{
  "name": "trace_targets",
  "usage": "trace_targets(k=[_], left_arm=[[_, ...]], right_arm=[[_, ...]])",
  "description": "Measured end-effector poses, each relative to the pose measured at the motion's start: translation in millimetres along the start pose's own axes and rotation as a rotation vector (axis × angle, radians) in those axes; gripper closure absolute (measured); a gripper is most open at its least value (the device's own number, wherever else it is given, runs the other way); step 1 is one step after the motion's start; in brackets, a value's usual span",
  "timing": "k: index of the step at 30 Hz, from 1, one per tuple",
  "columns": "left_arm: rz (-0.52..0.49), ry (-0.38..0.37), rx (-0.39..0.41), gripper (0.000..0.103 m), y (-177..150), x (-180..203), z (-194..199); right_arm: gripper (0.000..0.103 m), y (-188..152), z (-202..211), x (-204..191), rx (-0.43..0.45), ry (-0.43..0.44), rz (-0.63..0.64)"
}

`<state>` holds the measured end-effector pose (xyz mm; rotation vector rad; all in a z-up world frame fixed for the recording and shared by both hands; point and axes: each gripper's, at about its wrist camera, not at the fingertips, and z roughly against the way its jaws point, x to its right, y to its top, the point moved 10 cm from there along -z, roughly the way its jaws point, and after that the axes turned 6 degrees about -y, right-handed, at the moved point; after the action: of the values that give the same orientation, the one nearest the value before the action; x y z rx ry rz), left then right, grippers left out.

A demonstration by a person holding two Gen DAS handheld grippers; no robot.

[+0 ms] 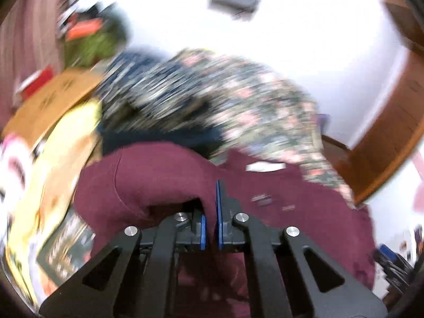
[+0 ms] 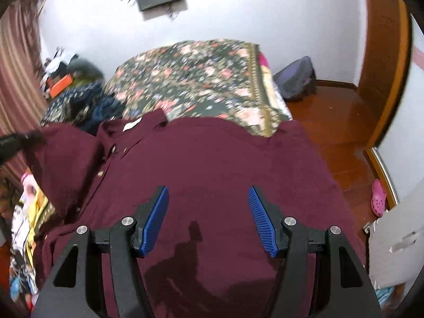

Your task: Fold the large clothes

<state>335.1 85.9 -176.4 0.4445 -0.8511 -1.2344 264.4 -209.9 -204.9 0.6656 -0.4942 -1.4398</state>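
Maroon shirt (image 2: 212, 164) lay spread directly beneath and ahead of the right gripper (image 2: 208, 216), whose jaws stood apart, gripping nothing. Left gripper (image 1: 212, 212) was clamped on a raised fold of it. Collar label (image 2: 131, 125) was white; any writing was unreadable.

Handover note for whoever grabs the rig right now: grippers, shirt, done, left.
Left gripper: shut on a fold of the maroon shirt, lifting it.
Right gripper: open, empty, above the shirt's body.
Shirt: spread front-up on the bed, button placket toward the left, collar at the floral blanket.
Done: one side picked up.
Left: likely carry that side across, fold the other side, then fold the length.
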Motion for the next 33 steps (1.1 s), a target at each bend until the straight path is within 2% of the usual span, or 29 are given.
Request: trace_targets(k=[3, 6, 11, 13, 15, 16, 17, 19, 21, 22, 24, 26, 30, 33], left_arm=[[-0.083, -0.147, 0.014, 0.099, 8, 69, 6], [-0.144, -0.270, -0.046, 0.099, -13, 130, -2], [-0.258, -0.331, -0.218, 0.099, -73, 193, -37], [-0.317, -0.340, -0.342, 0.097, -110, 209, -54], [-0.365, -0.340, -0.444, 0.090, -143, 216, -63], [-0.396, -0.343, -0.484, 0.089, -160, 221, -65], [-0.420, -0.351, -0.504, 0.083, -170, 227, -62], [-0.495, -0.333, -0.470, 0.078, -179, 231, -50], [-0.540, -0.329, -0.460, 0.069, -180, 233, -41], [-0.545, -0.333, -0.447, 0.066, -178, 233, -36], [-0.532, -0.352, -0.427, 0.052, -170, 229, -28], [-0.521, -0.354, -0.384, 0.049, -157, 222, -20], [-0.514, -0.278, -0.286, 0.043, -129, 192, -11], [-0.485, -0.196, -0.205, 0.036, -105, 155, -4]], right_arm=[[0.044, 4, 8, 9, 0.022, -0.015, -0.019], [0.044, 5, 16, 16, 0.035, -0.024, -0.029], [0.044, -1, 22, 23, 0.033, -0.029, -0.039], [0.044, -4, 23, 25, 0.033, -0.037, -0.042], [0.044, -5, 25, 28, 0.037, -0.041, -0.047], [0.044, -5, 27, 29, 0.038, -0.041, -0.052], [0.044, -4, 27, 29, 0.038, -0.041, -0.056], [0.044, -2, 28, 30, 0.041, -0.045, -0.065], [0.044, 0, 29, 29, 0.040, -0.041, -0.066], [0.044, 1, 29, 26, 0.039, -0.034, -0.066], [0.044, 2, 30, 19, 0.039, -0.007, -0.063], [0.044, 4, 30, 8, 0.034, 0.034, -0.060], [0.044, 2, 19, -11, 0.005, 0.085, -0.054], [0.044, -5, 1, -23, -0.053, 0.123, -0.072]])
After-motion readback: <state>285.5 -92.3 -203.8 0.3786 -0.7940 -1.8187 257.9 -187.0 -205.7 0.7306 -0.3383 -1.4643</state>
